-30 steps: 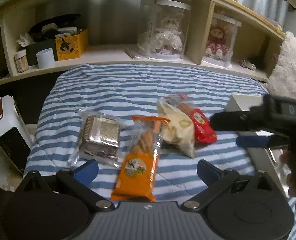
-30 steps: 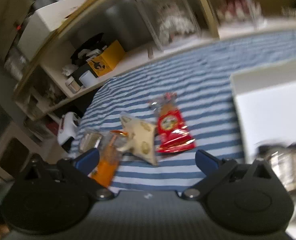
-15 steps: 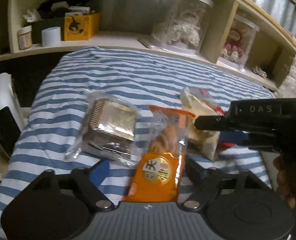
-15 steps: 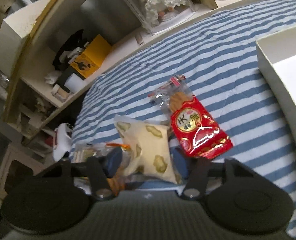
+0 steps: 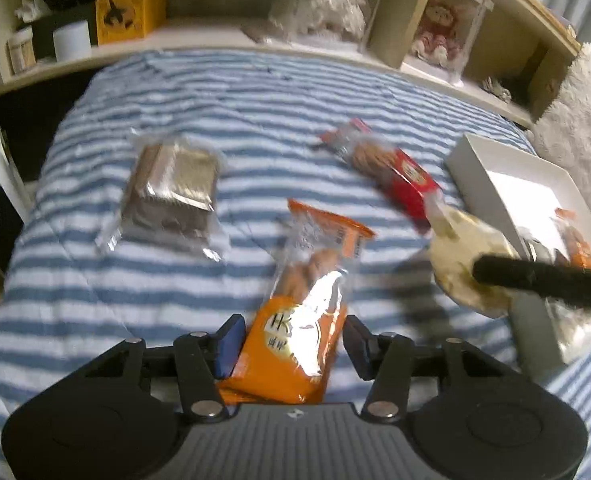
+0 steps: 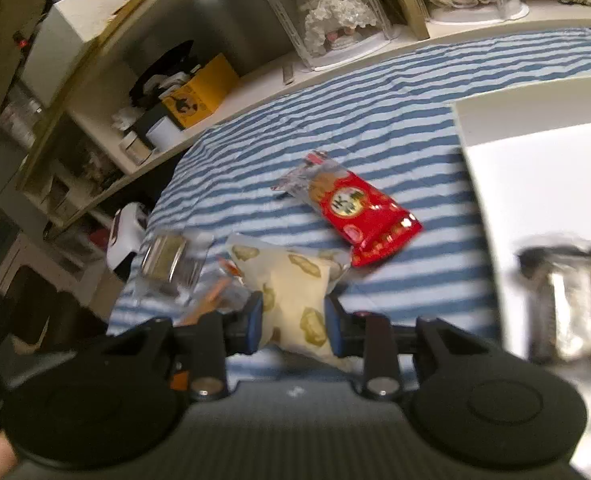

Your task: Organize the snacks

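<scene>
From the left wrist view, a bed covered with a blue-and-white striped quilt (image 5: 223, 92) fills the scene, with a cream shelf unit (image 5: 407, 12) across its head holding a yellow box (image 5: 131, 14), a white cup (image 5: 71, 42) and dolls in clear cases. The left hand-held gripper (image 5: 291, 344) has just been closing, and its blue pads now sit against the sides of the orange snack packet (image 5: 299, 320), gripping its lower end. A silver-wrapped snack (image 5: 171, 196) lies on the quilt to the left, well apart from a red snack packet (image 5: 399, 176) on the right. Beside that stands a white box (image 5: 475, 168) with snacks already inside. A cream pouch (image 5: 463, 256) hangs at the tip of the other gripper's dark finger. From the right wrist view, the right hand-held gripper (image 6: 293, 324) has just been closing too, and is clamped narrow on the cream pouch (image 6: 295, 292) with green motifs. The red packet (image 6: 359, 212) lies on the stripes just beyond, and the white box's rim (image 6: 479, 184) runs along the right. The shelves (image 6: 107, 136) curve away at left.
</scene>
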